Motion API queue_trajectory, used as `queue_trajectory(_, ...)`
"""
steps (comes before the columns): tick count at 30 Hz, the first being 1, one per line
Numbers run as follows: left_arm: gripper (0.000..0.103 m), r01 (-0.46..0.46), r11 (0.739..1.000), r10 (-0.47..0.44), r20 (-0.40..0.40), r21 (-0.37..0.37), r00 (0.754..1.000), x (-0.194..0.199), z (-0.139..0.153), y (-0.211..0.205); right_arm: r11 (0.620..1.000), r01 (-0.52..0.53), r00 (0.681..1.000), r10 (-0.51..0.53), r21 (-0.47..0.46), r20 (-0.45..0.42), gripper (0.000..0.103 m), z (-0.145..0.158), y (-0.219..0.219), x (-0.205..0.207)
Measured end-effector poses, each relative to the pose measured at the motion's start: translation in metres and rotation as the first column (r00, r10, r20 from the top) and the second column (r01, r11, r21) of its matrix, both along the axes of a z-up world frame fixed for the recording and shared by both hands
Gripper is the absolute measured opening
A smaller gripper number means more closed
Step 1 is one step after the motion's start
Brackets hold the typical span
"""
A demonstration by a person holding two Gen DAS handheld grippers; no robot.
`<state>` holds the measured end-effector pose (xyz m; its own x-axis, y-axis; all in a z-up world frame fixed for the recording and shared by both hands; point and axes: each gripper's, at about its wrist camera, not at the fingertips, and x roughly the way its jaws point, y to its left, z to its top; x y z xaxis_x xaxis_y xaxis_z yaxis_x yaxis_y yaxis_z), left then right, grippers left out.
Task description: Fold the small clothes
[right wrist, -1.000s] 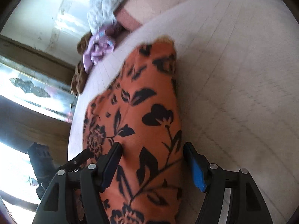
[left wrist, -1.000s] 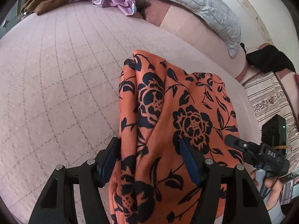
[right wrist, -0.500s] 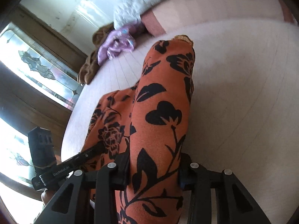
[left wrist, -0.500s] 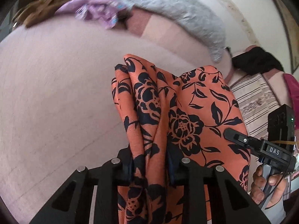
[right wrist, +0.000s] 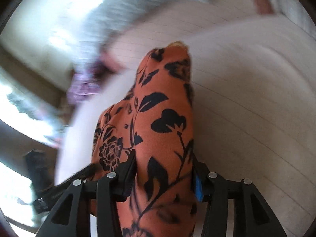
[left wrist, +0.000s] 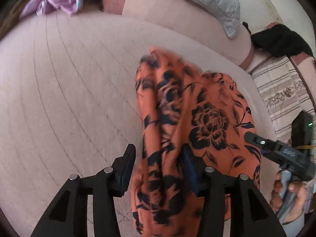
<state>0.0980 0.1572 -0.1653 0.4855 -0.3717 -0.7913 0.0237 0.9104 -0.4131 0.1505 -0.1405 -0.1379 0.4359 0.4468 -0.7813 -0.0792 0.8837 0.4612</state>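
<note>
Left tool (left wrist: 158, 165) reopened since half a second ago; right tool (right wrist: 164, 170) clamps orange floral garment (left wrist: 197, 118). Soft, light, slippery: pinch bunched edges over bed (left wrist: 69, 88).

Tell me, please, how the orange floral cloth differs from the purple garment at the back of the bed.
The orange floral cloth bears bold black flowers; the purple garment is pale lilac. The cloth runs in long folds between the left gripper's fingers; the garment lies crumpled far off, untouched. Both are soft fabric over the pink quilted cover.
</note>
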Motion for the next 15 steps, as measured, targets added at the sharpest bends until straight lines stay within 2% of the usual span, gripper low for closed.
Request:
queue_trajectory(1,0.056,-0.011,1.000,0.011,0.019,0.017,1.000,-0.010,0.002,0.010,0.999,0.029,0.999,-0.031,-0.046,-0.034,0.054,-0.012,-0.004,-0.001)
queue_trajectory(2,0.057,-0.019,0.999,0.018,0.038,0.040,0.999,-0.019,0.006,0.019,0.999,0.039,0.999,-0.039,0.001,-0.012,0.054,-0.016,-0.010,-0.009)
queue_trajectory(3,0.057,-0.021,0.998,0.018,0.058,0.057,0.998,-0.026,0.012,0.021,0.999,0.050,0.999,-0.050,0.009,0.009,0.055,-0.012,-0.011,-0.016)
queue_trajectory(6,0.057,-0.014,0.997,0.004,0.125,0.081,0.992,-0.052,0.031,0.025,0.997,0.065,0.992,-0.059,-0.048,0.115,0.055,0.013,-0.001,-0.038)
queue_trajectory(8,0.057,-0.028,0.995,0.014,0.151,0.091,0.988,-0.072,0.039,0.032,0.999,0.033,0.983,-0.027,-0.030,0.183,0.056,0.032,0.012,-0.054)
queue_trajectory(11,0.057,-0.069,0.994,0.055,0.161,0.083,0.985,-0.093,0.044,0.041,0.996,-0.063,0.965,0.077,-0.062,0.250,0.068,0.047,0.047,-0.077)
queue_trajectory(13,0.057,-0.089,0.993,0.075,0.162,0.082,0.984,-0.112,0.045,0.045,0.991,-0.105,0.965,0.122,-0.085,0.231,0.071,0.039,0.055,-0.077)
queue_trajectory(15,0.057,-0.090,0.991,0.073,0.158,0.102,0.985,-0.124,0.048,0.043,0.987,-0.093,0.987,0.109,-0.134,0.115,0.070,0.011,0.059,-0.065)
